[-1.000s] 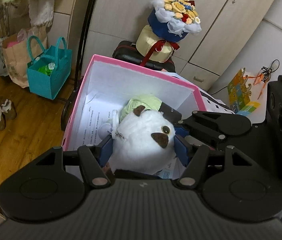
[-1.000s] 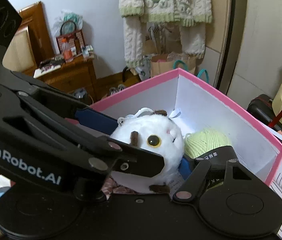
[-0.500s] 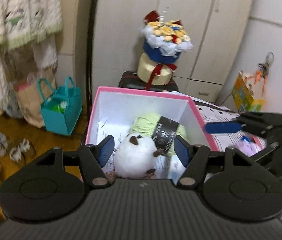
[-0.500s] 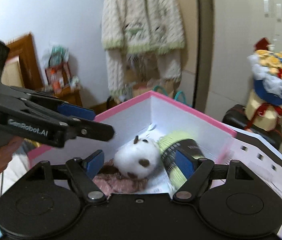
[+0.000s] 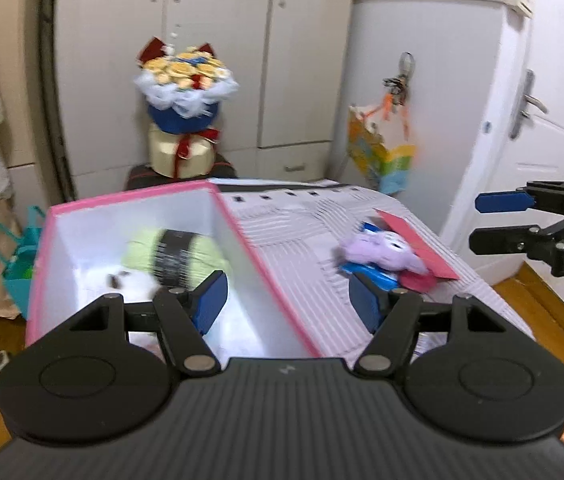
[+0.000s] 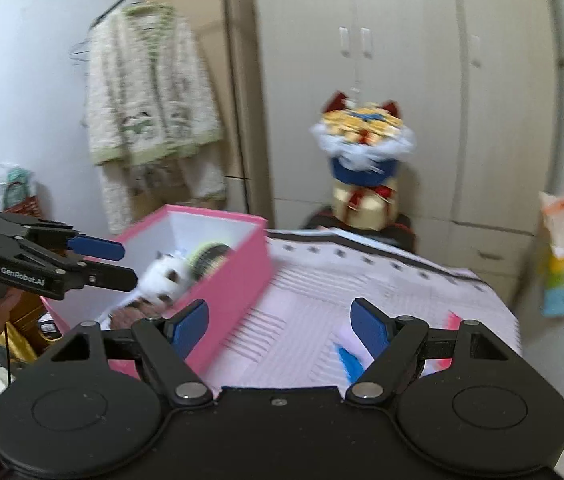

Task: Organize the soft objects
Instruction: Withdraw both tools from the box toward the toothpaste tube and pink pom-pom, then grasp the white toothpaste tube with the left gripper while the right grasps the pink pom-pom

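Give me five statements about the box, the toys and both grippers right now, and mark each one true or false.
1. The white plush toy lies inside the pink box. True.
2. The green yarn ball sits on the striped cloth outside the box. False: it is in the box, beside the white toy.
3. The purple plush toy lies on the striped cloth. True.
4. The left gripper is clamped on the white toy. False: its jaws are open and empty.
5. The right gripper holds the purple toy. False: its jaws are open with nothing between them.
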Motion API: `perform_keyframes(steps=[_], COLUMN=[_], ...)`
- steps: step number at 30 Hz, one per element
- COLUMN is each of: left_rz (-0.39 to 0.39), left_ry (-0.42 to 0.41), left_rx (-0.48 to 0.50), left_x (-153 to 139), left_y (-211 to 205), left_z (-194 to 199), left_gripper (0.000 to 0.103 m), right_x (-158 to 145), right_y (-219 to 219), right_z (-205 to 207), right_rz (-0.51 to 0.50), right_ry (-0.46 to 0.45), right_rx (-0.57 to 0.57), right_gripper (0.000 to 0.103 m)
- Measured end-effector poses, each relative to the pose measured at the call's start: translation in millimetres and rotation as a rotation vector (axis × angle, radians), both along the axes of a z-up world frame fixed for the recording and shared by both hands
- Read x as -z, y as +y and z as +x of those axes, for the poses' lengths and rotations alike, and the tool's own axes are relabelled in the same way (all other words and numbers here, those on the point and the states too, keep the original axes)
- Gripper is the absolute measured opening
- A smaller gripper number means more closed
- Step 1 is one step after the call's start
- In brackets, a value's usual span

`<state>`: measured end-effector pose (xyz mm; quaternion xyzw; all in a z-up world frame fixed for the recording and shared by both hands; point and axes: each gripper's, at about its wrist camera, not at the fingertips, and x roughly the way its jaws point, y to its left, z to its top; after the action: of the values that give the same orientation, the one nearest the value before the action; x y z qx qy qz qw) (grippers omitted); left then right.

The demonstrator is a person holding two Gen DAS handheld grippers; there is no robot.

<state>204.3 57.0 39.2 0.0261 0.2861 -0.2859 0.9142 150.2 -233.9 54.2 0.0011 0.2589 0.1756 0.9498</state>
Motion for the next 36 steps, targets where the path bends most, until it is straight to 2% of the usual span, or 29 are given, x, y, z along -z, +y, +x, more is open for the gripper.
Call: perform_keyframes(steps=[3,6,13,16,19,21,24,29,33,36], left_rz=[-0.013,-0.012,-0.022,-0.018,0.022,0.046,0.044,0.09,0.095,0.125], left_ry=[0.036,0.038,0.089,0.077,0.064,0.068,0.1,0.115,0.141,0.119], left_rx=[0.019,0.044,0.054,0.04,0.015,-0.003,0.015,0.088,0.138,0.162], left_x=[5,10,36,52,71,82,97,115,123,128], left_y=[-19,-39,-83,-96,-111,-120,-130,-152,-165,-173], left_z=[-8,-22,-48,-57,-59,-56,-48,-35,-21,-17], left_gripper=[0.066,0.066,0.066,0.066,0.065,0.065,0.064,0.063,0.058,0.055], right_x=[9,21,51,62,74,82,99,117,128,133], right_y=[-21,-43,-73,-76,-77,-76,-71,-59,-52,-47], right_z=[-14,-23,-25,-17,-4,7,30,56,80,87], right_rz=[0.026,0.053,0.062,0.007,-0.054,-0.085,-0.094,-0.185,-0.243,-0.313], right_ry=[0.033,0.073,0.131,0.108,0.081,0.068,0.097,0.043,0.079,0.068], right_rx=[0.026,0.038,-0.008,-0.045,-0.075,-0.094,-0.151,-0.157,-0.169,-0.17], right_gripper=[0.082,0.082,0.082,0.082,0.078,0.067,0.052,0.052,0.052,0.052])
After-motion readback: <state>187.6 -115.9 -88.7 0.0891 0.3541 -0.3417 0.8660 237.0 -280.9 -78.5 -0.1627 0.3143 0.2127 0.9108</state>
